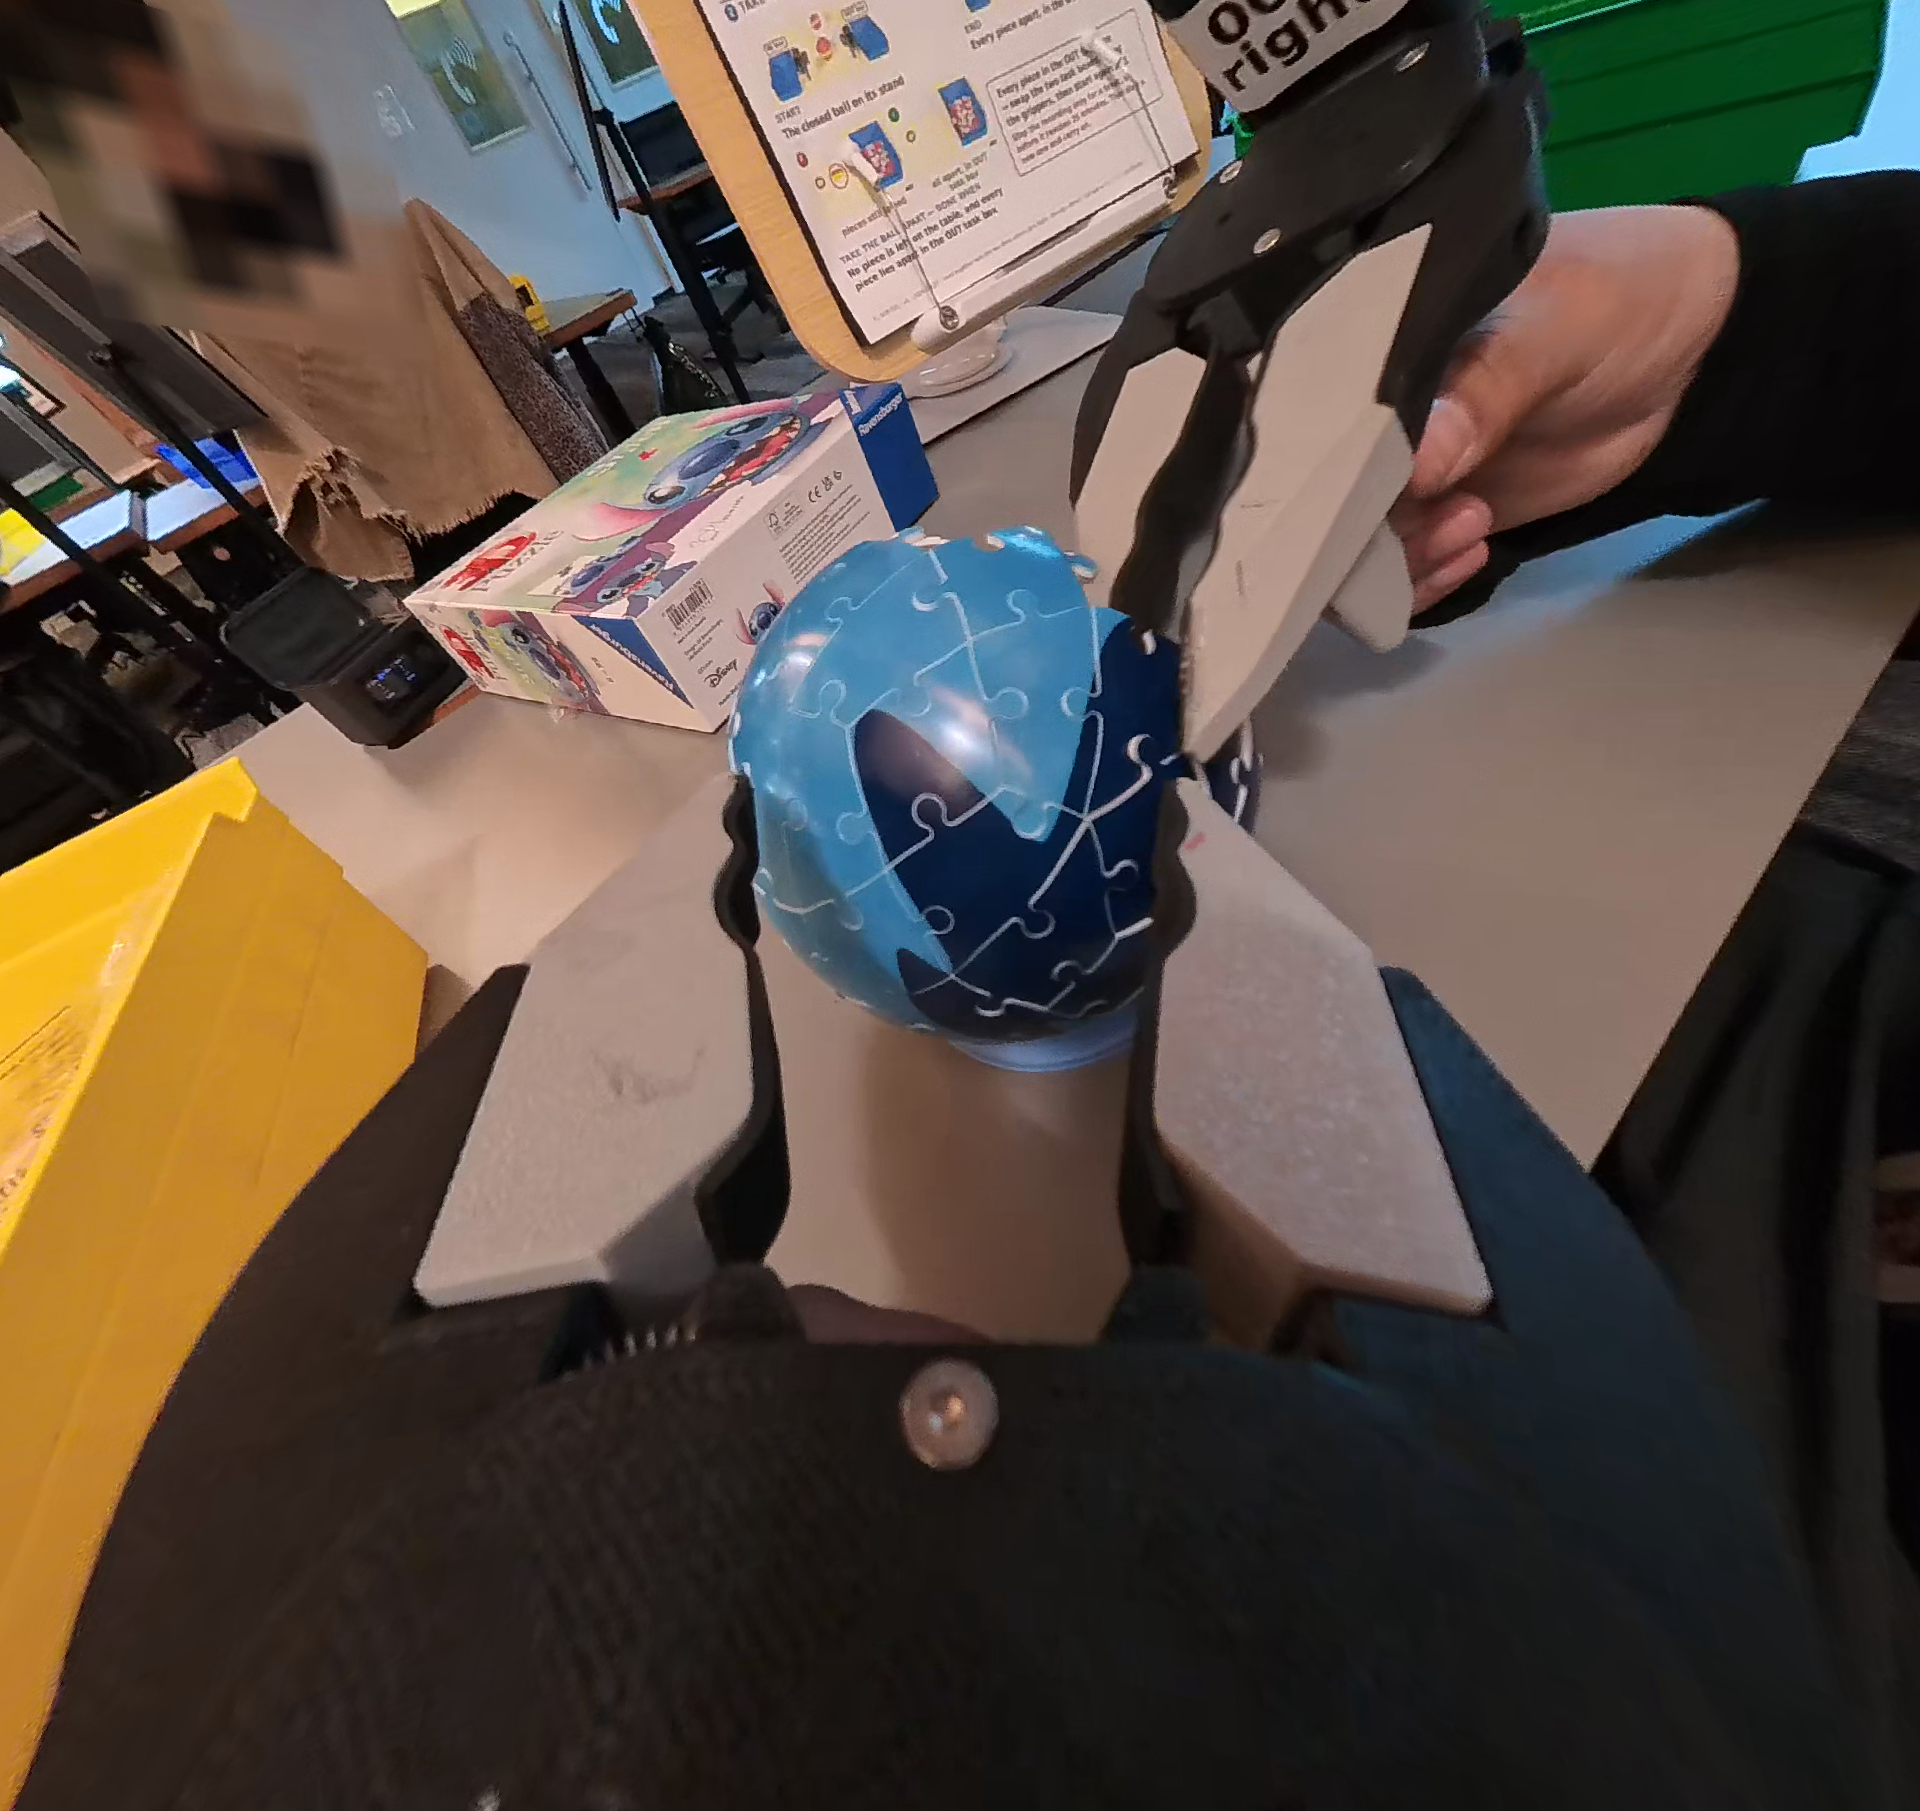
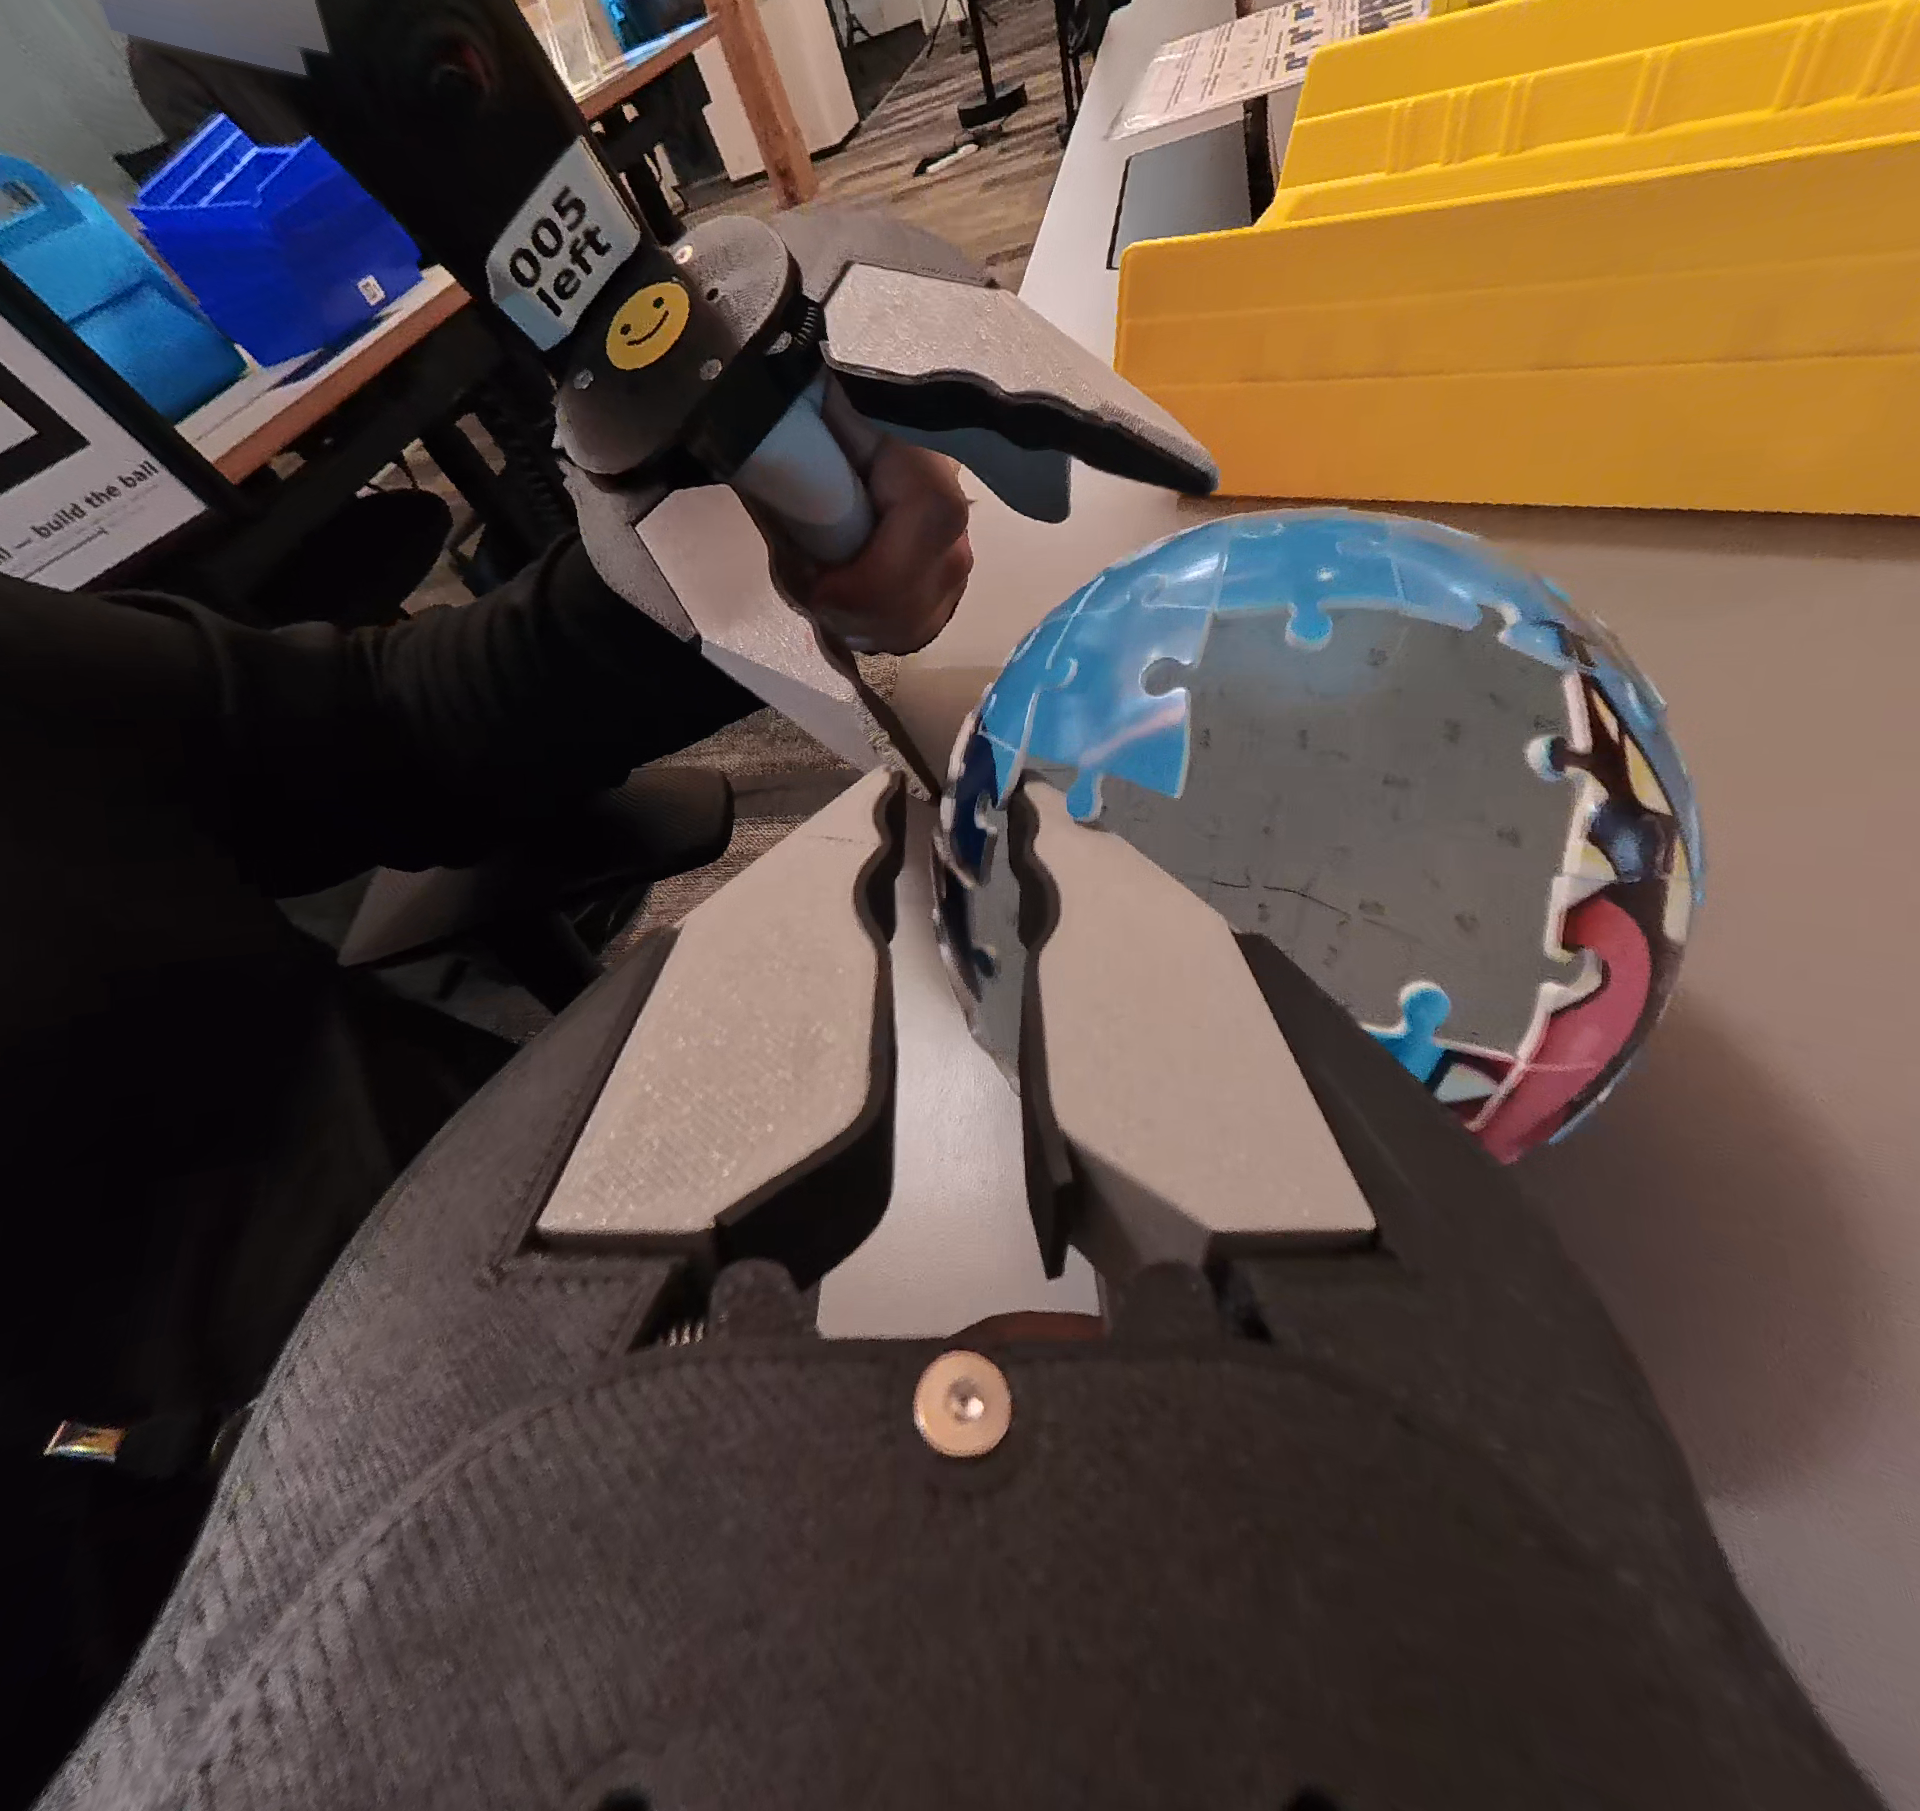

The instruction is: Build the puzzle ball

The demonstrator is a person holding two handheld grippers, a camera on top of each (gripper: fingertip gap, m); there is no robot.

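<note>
Two hand-held grippers, one part-built puzzle ball, listed left to right as the left wrist view shows them.

1. Yellow bin (image 1: 156,1034): near left on the bench (image 1: 1507,878). Contents cannot be told.

2. Puzzle box (image 1: 675,598): lying on its side at the far left of the bench, well apart from the work.

3. Instruction card (image 1: 935,99): propped on a stand at the far side, facing the person, presumably for reference.

4. Puzzle ball (image 1: 966,826): centre, between the bench and the grippers; whether it touches the bench cannot be told. Light and dark blue pieces are locked into a curved shell. In the right wrist view the ball (image 2: 1351,805) shows a large gap with the grey inner faces of the pieces visible through it, so the build is judged well along but unfinished.

5. Left gripper (image 1: 956,878): fingers spread fairly wide, one either side of the shell and pressed to it, apparently to steady the ball while the edge is worked.

6. Right gripper (image 1: 1174,660): comes in from the far right, held by a hand (image 1: 1558,411). Fingers narrow, pinching the shell's open rim, one inside and one outside. From its own camera the right gripper (image 2: 956,826) straddles that thin edge, judged to be seating or aligning a piece there. Whether a loose piece sits in the pinch cannot be told.
</note>
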